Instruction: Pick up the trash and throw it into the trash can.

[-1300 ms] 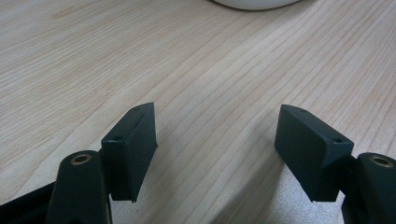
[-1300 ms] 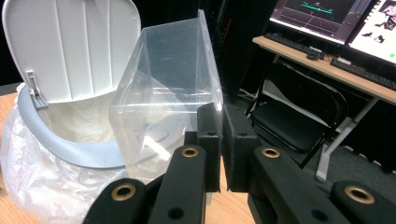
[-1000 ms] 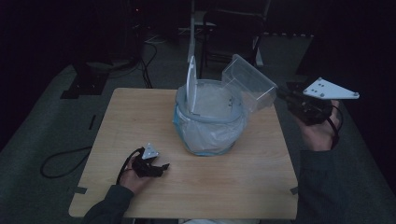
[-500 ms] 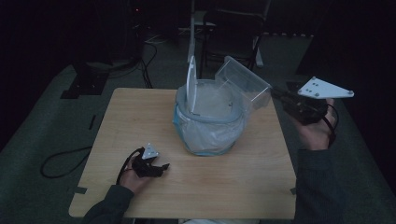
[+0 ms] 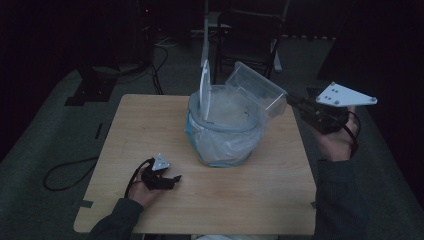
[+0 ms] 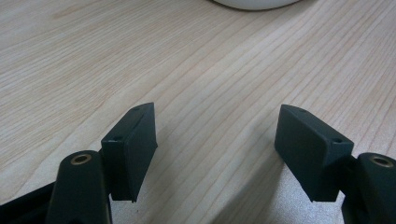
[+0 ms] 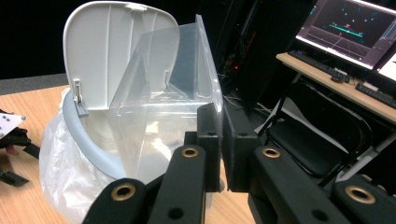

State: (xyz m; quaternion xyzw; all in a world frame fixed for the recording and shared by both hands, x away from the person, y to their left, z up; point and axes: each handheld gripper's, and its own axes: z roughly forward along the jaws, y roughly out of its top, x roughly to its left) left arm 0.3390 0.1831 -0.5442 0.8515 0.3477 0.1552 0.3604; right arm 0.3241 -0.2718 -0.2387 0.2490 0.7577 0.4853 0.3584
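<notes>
tilting clear container [image 7: 163,98] clamped in right gripper [image 7: 221,135] jaws over bin [image 5: 225,131].

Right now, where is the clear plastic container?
In the high view the clear plastic container is tilted over the far right rim of the lined bin, its wall pinched in the right gripper.

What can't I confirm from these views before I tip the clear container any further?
- Bin contents: high view too dark, bag liner clouds them.
- Clear container contents: right gripper view, glare and its own walls.
- Right gripper contact edge: its jaws cover it.
- Bin lid hinge: behind the container.
</notes>
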